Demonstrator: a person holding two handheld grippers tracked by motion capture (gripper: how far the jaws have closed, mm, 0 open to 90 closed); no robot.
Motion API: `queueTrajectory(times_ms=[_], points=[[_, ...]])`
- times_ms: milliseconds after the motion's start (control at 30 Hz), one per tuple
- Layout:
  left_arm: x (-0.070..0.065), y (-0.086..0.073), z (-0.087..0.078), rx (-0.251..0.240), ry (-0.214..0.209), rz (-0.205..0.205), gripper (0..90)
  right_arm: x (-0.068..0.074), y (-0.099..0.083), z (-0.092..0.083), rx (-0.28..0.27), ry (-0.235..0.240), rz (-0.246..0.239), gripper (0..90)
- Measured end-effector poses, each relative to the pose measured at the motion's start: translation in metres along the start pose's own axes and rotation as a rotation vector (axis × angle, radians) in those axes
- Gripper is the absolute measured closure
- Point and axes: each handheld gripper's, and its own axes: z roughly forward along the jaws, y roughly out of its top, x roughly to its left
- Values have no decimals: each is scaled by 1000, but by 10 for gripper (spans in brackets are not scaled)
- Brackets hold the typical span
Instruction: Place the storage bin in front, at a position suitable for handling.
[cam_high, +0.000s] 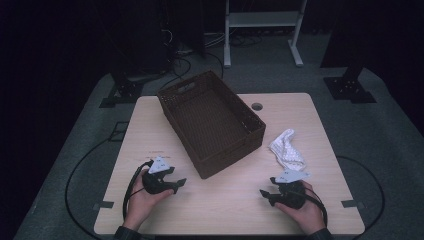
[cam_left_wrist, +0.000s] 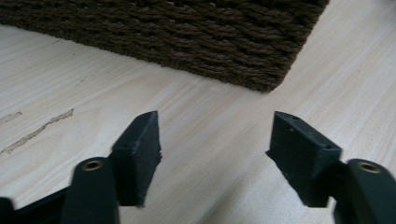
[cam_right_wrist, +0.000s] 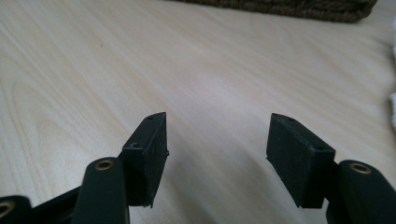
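Dark woven wicker basket (cam_high: 212, 122) sits angled mid-counter, nothing visible inside. Light wood counter (cam_high: 225, 200) carries everything. White patterned cloth (cam_high: 287, 150), crumpled, lies just right of the basket's near corner, not touching it. Left hand-held gripper (cam_high: 177, 184) sits near the basket's near-left side, jaws released and apart, nothing between them; in the left gripper view (cam_left_wrist: 215, 154) the basket's woven wall (cam_left_wrist: 187, 32) is close ahead, bare counter between the pads. Right hand-held gripper (cam_high: 265, 194) sits on the near side of the cloth, just short of it, jaws released, nothing held; right gripper view (cam_right_wrist: 217, 154) has bare counter between the jaws, cloth edge (cam_right_wrist: 393, 105) at the far right.
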Motion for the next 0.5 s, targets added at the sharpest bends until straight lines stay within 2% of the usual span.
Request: queueTrajectory(times_ms=[100,333,367,500], points=[[2,2,-1,-5,-9,-29,406,-6,7,-3,-17,-4,2,423],[8,8,-2,-13,1,-45,458,-20,24,-9,-44,-38,-3,501],[8,9,-1,1,3,-40,472,-21,26,-9,-43,-41,-4,518],[10,13,0,-4,7,-31,532,-29,33,-8,-41,-47,0,608]])
